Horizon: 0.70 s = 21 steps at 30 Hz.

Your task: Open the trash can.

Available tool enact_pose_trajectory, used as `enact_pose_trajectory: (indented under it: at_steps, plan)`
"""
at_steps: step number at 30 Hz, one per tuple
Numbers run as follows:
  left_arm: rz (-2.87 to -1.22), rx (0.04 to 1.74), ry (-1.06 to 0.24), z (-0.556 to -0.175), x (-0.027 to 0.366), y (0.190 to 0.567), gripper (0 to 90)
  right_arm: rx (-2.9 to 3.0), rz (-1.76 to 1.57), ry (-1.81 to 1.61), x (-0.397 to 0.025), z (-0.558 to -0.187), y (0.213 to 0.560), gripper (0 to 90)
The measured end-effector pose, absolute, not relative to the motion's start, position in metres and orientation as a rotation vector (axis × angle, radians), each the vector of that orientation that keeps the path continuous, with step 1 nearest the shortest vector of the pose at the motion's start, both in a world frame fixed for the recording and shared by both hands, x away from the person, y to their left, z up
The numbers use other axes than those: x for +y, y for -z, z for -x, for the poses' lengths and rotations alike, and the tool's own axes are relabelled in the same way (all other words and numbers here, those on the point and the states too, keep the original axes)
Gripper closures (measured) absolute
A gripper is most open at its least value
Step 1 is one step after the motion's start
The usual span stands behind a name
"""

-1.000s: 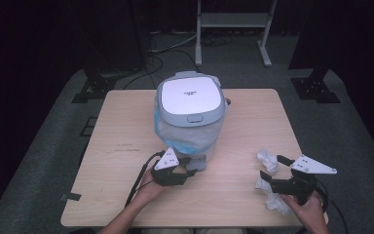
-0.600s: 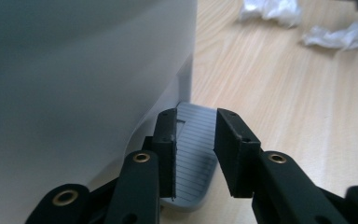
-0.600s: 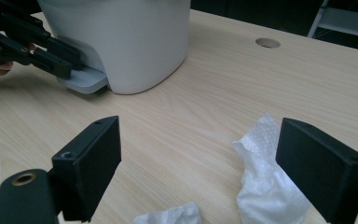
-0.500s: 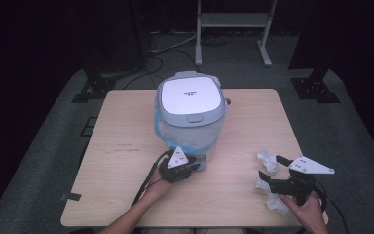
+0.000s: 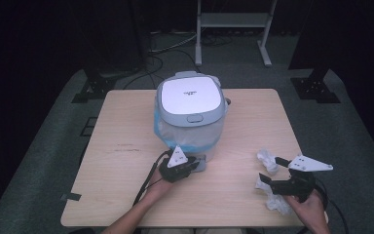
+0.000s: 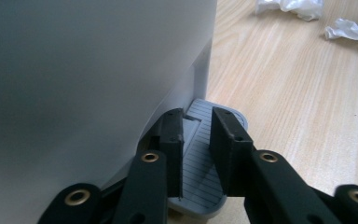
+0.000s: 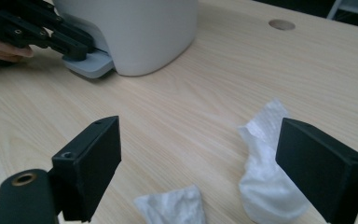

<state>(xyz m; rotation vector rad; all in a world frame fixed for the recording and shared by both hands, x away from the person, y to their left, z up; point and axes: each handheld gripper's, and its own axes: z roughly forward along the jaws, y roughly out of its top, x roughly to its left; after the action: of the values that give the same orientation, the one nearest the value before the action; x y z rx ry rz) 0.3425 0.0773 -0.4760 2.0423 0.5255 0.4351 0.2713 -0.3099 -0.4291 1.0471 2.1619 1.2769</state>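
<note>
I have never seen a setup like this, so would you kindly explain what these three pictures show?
A person sits at a wooden table holding tongs in each hand. One picture looks down from above; the other two come from cameras riding on each tongs. A white pedal bin with a liner stands mid-table. The left tongs sit, slightly open, over the bin's grey pedal, holding nothing. The right tongs are wide open above crumpled tissues, not yet gripping any.
</note>
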Motion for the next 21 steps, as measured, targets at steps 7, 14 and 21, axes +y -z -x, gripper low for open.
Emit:
enact_pose_trajectory:
  at_steps: [7,14,21]
  plan:
    - [-2.056,0.518,-0.427,-0.344,0.076,0.476,78.9,2.16,-1.09,-1.246,-0.327,-0.282,0.425,12.8]
    - [-2.088,0.517,-0.424,-0.344,0.073,0.479,80.6,2.163,-1.162,-1.21,-0.34,-0.296,0.431,12.8]
    - [-2.146,0.51,-0.445,-0.344,0.069,0.48,80.6,2.216,-1.149,-1.183,-0.341,-0.302,0.435,13.1]
